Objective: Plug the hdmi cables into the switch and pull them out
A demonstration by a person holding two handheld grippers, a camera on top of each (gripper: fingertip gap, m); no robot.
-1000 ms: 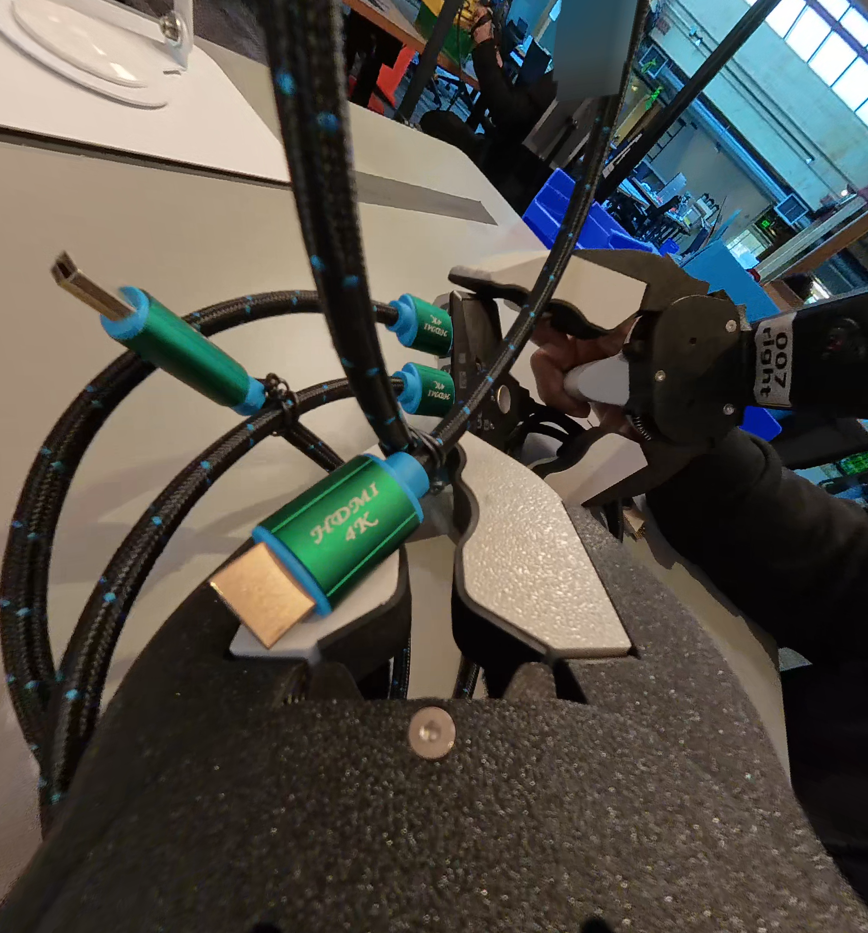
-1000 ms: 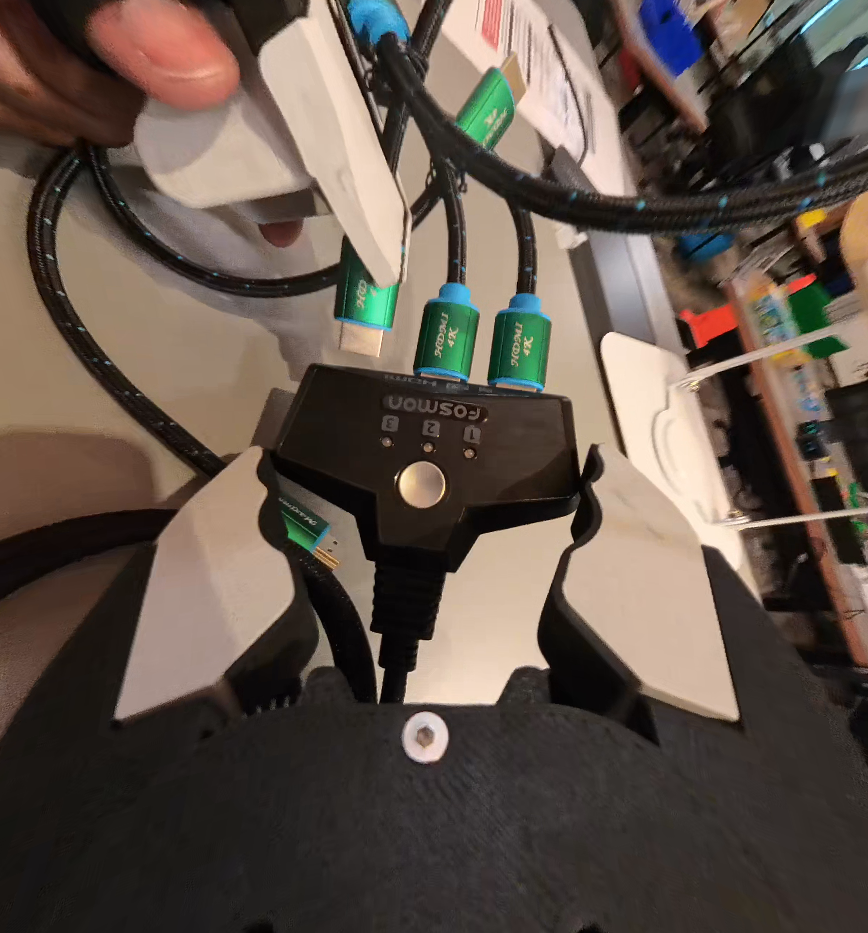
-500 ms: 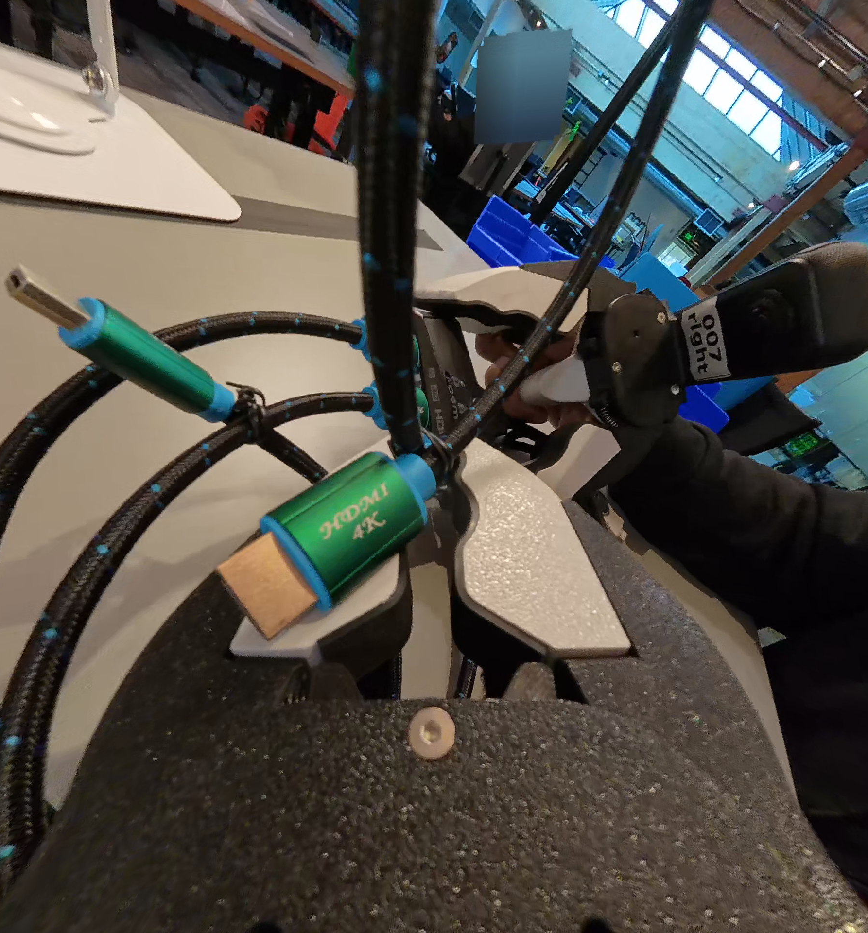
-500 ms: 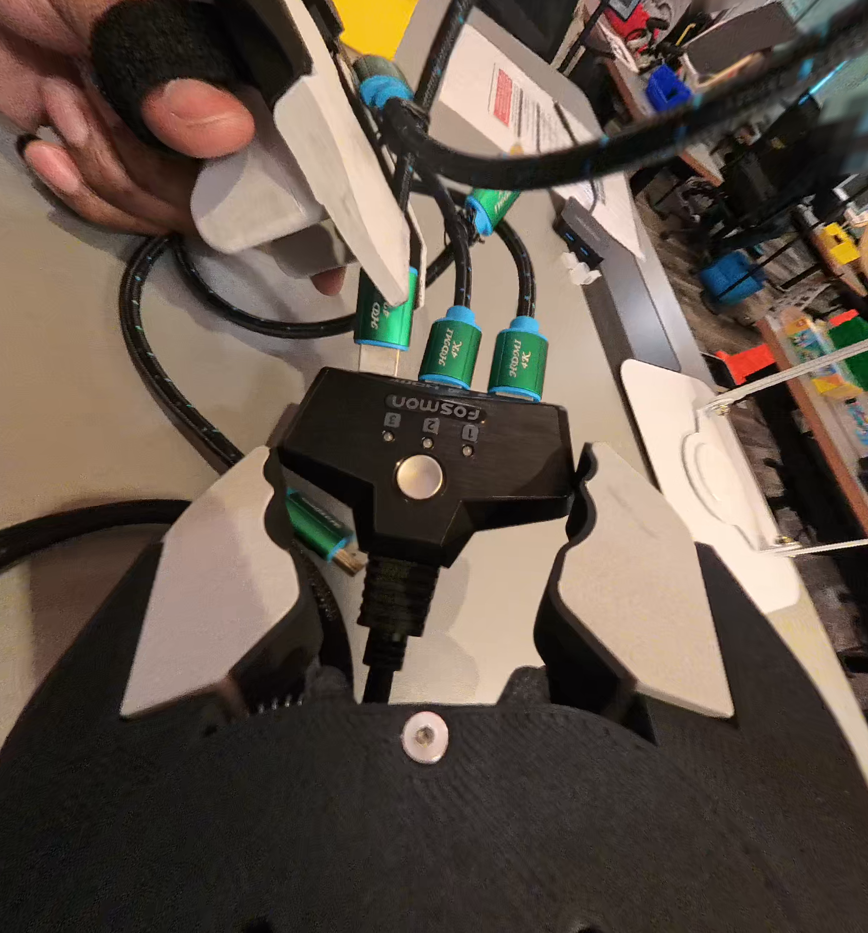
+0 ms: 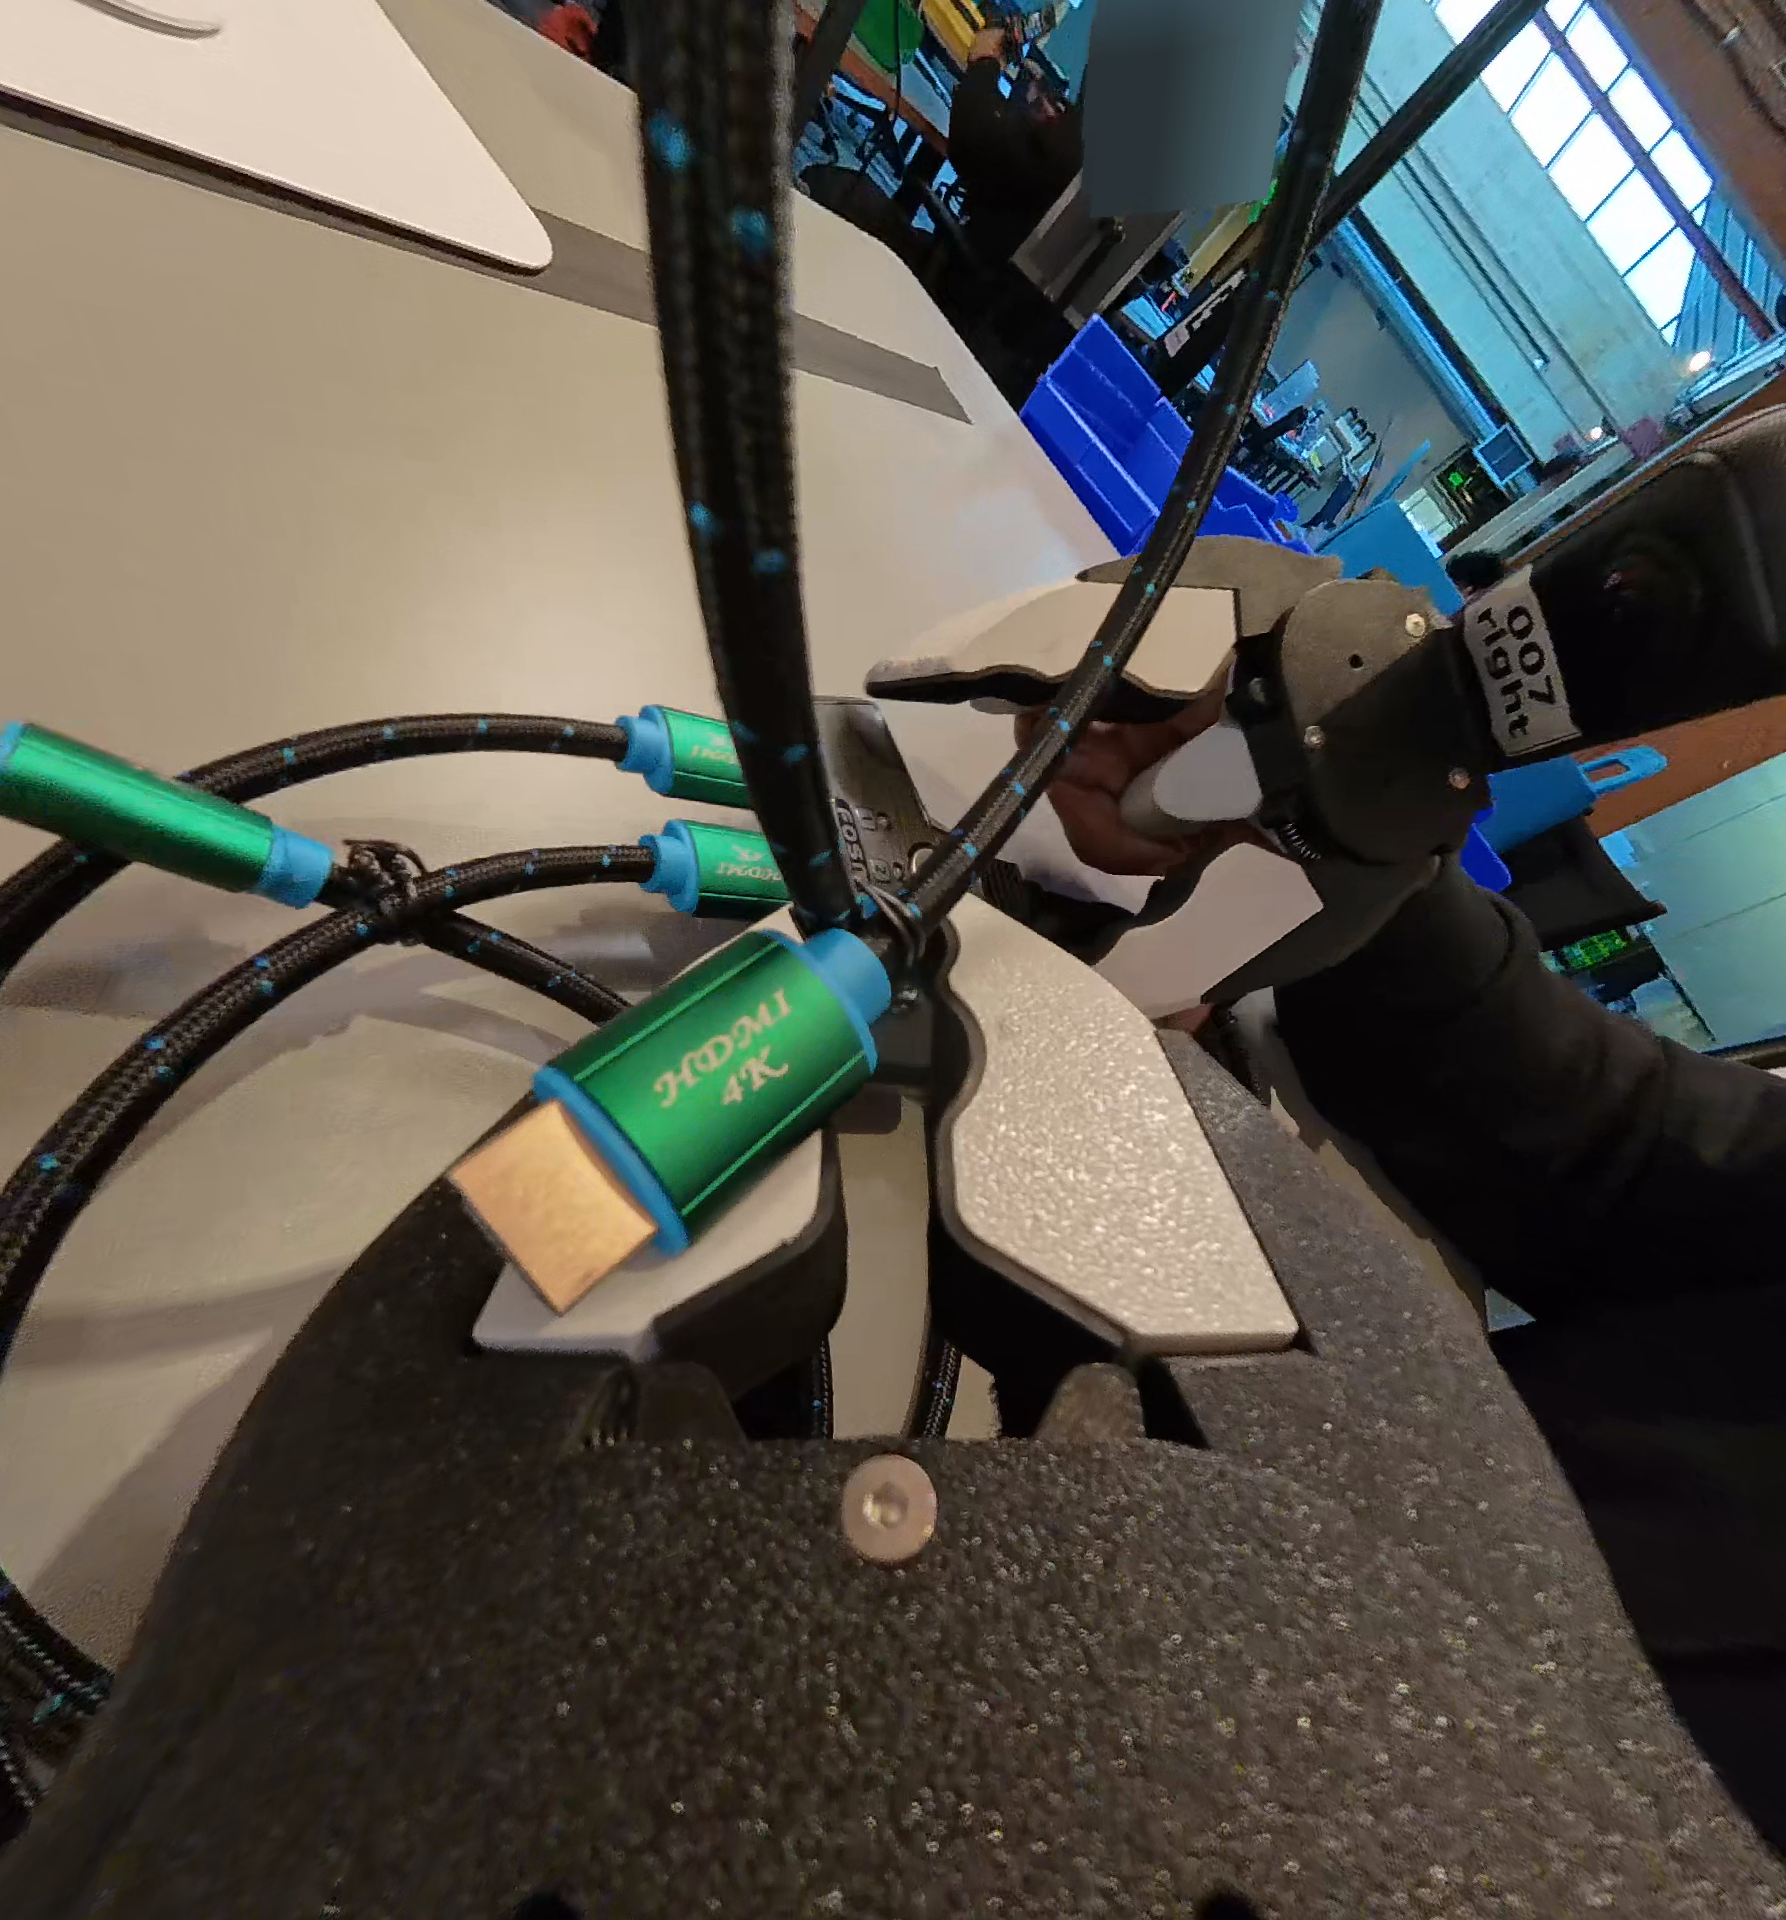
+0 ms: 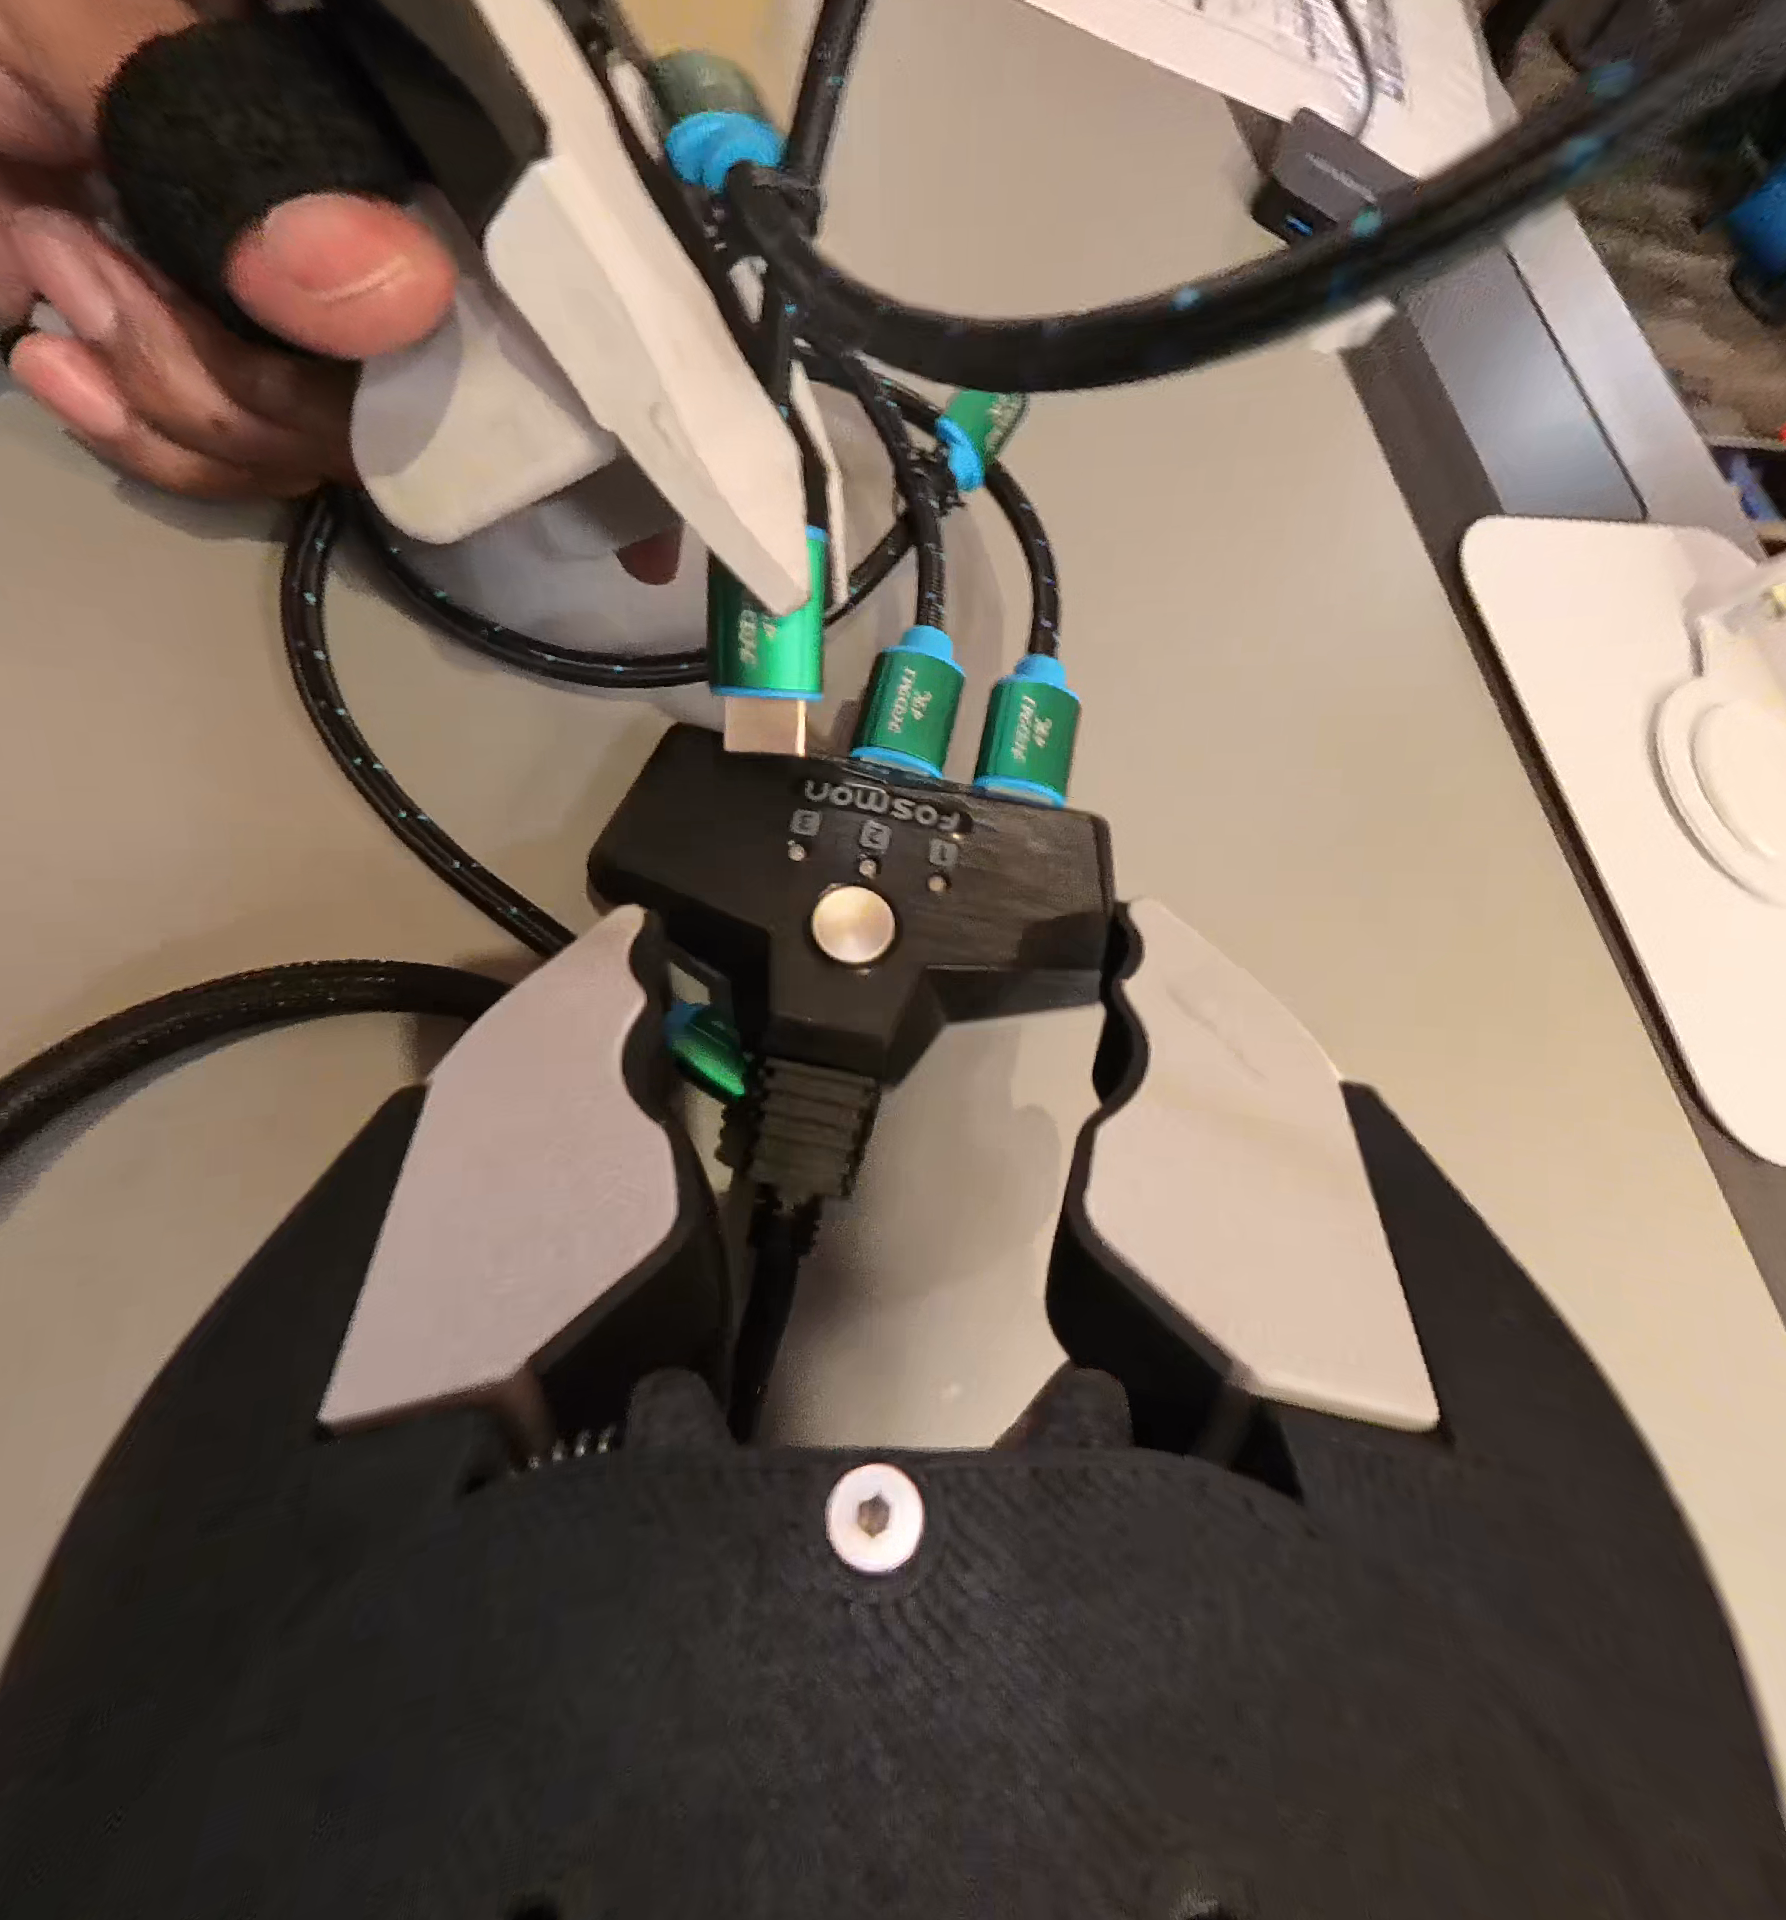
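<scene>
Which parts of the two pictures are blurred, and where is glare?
Right wrist view: the hand and overhead cable are motion-blurred, the switch sharp. Left wrist view: the held plug is sharp, the windows glare, straight lines bend.

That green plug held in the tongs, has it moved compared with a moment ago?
Yes. The held green plug has drawn back from the black switch; its gold tip now shows above the port edge.
</scene>
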